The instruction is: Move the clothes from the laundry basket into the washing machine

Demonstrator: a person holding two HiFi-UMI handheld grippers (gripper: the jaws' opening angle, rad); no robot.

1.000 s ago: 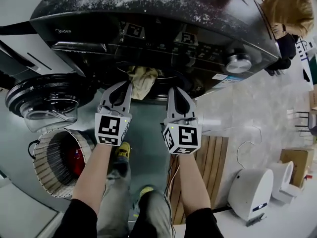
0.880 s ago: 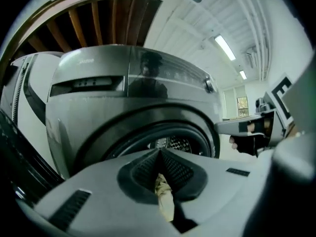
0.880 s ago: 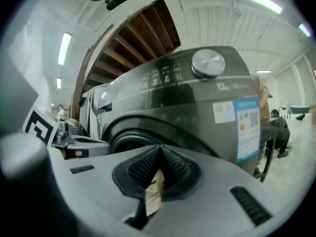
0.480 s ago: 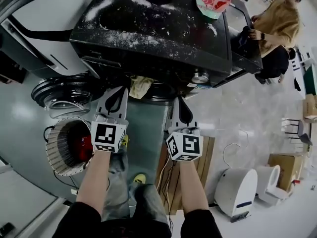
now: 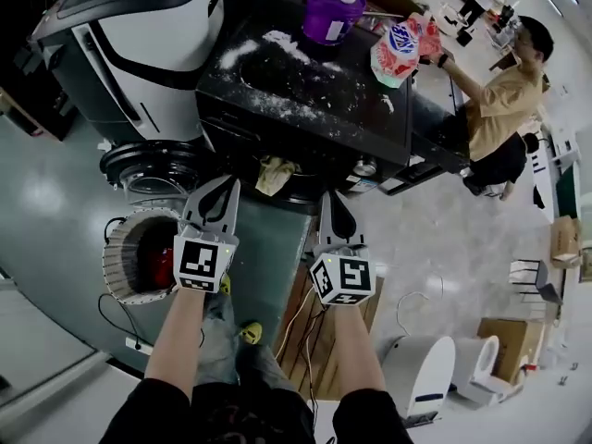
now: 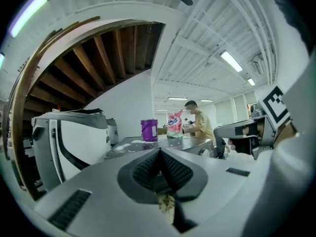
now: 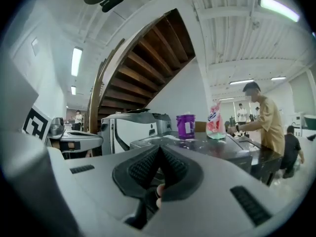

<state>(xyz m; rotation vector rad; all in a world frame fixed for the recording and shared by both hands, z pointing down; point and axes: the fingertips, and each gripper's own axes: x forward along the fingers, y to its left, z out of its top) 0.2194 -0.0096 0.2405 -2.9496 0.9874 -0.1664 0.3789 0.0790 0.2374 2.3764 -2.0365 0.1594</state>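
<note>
Two tongs, both with jaws together, nothing held
We note a yellow cloth [image 5: 275, 174] at the washing machine [image 5: 305, 109] front, between left gripper [image 5: 225, 191] and right gripper [image 5: 331, 202]; laundry basket [image 5: 125, 252] beside the left

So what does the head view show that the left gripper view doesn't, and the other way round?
Only the head view shows the laundry basket on the floor, something red inside, and the washing machine's open door. Only the left gripper view shows the wooden stair underside and ceiling lights. Both show the purple tub, the pink bag and a person in a yellow shirt.
</note>
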